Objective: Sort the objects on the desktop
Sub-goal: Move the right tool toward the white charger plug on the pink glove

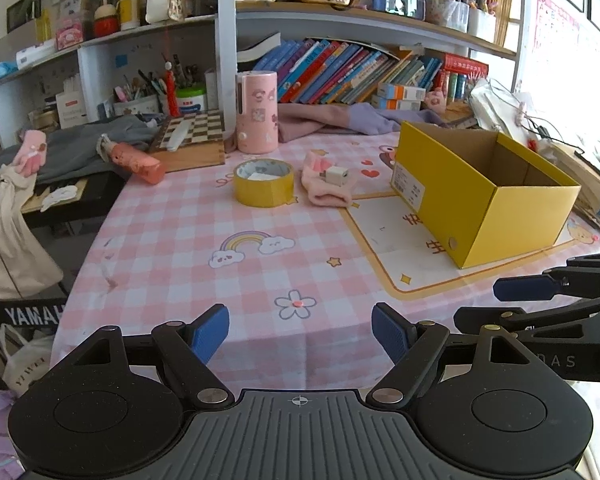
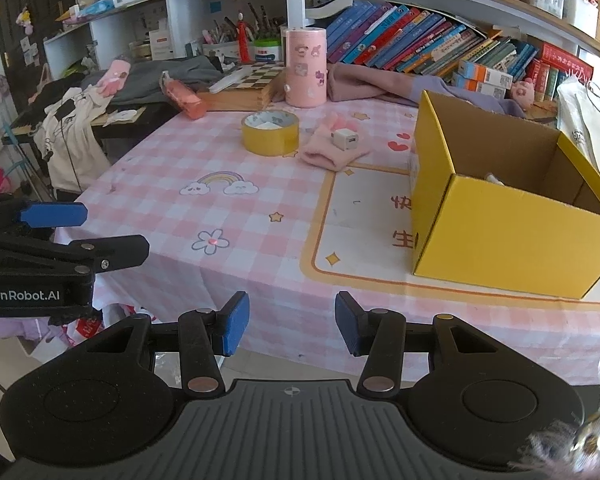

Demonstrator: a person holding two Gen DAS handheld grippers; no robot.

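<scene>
A roll of yellow tape (image 1: pixel 264 183) (image 2: pixel 271 132) lies on the pink checked tablecloth (image 1: pixel 180 248) (image 2: pixel 172 208). Beside it a small white charger cube (image 1: pixel 337 176) (image 2: pixel 346 140) rests on a pink sock (image 1: pixel 324 192) (image 2: pixel 328 154). An open yellow cardboard box (image 1: pixel 480 196) (image 2: pixel 512 232) stands to the right, with something pale just visible inside in the right wrist view. My left gripper (image 1: pixel 300 334) hangs open over the table's near edge, nothing between its blue pads. My right gripper (image 2: pixel 292 330) is also open and empty, near the front edge.
A tall pink cylinder (image 1: pixel 257 111) (image 2: pixel 305 66), a wooden chessboard box (image 1: pixel 190 140) (image 2: pixel 244 86) and a pink bottle (image 1: pixel 138 162) (image 2: pixel 184 98) stand at the back. Purple cloth (image 1: pixel 340 120) lies by leaning books (image 1: pixel 340 72). Clothes cover a keyboard at the left.
</scene>
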